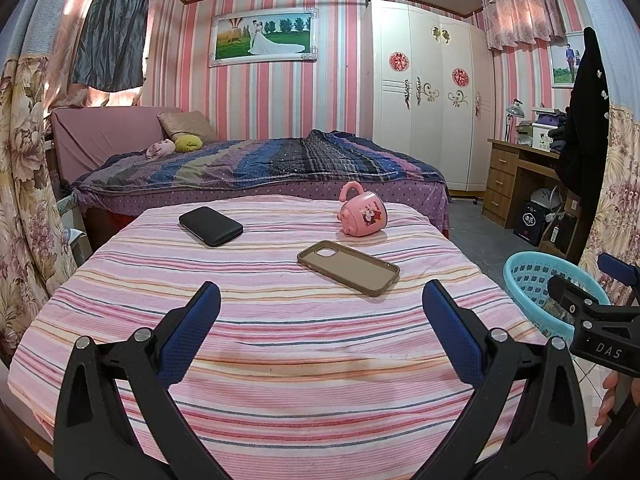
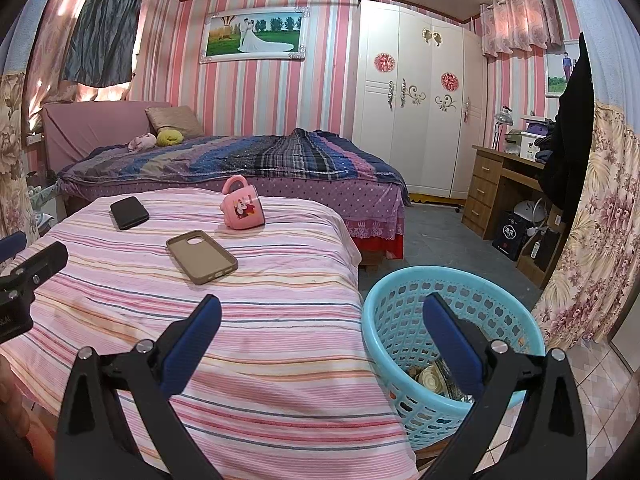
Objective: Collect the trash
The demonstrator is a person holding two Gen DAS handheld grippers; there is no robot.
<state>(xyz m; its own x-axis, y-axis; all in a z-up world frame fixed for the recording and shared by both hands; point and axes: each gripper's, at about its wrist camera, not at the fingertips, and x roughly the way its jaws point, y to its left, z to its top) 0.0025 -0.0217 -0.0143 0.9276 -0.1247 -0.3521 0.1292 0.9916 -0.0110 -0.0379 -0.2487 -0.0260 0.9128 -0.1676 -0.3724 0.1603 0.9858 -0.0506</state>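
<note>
**A:** What's nearest on my side? I have the left gripper spread wide with nothing between its blue pads, level over the striped worktop.

**B:** Same for mine: the right gripper is agape and empty, one finger over the worktop's edge, the other over the blue basket. The basket stands on the floor, just beside the worktop's right corner. In it I see trash: a pale round piece and some darker scraps at the bottom. I can't tell exactly what they are, since my finger covers part of them.

**A:** From my view only a slice of that basket shows at the right edge, behind your gripper's body, with a bit of a hand below it.

**B:** Farther on, what lies on the worktop?

**A:** A tan phone case, open side up, its long axis running diagonally from far left to near right, camera cutout at the far end. Beyond it, a pink mug tipped on its side, handle up. To the left, well apart from both, a black case lying flat, also diagonal.

**B:** Behind the worktop I see the bed with a plaid blanket, then a white wardrobe against the striped wall.
</note>
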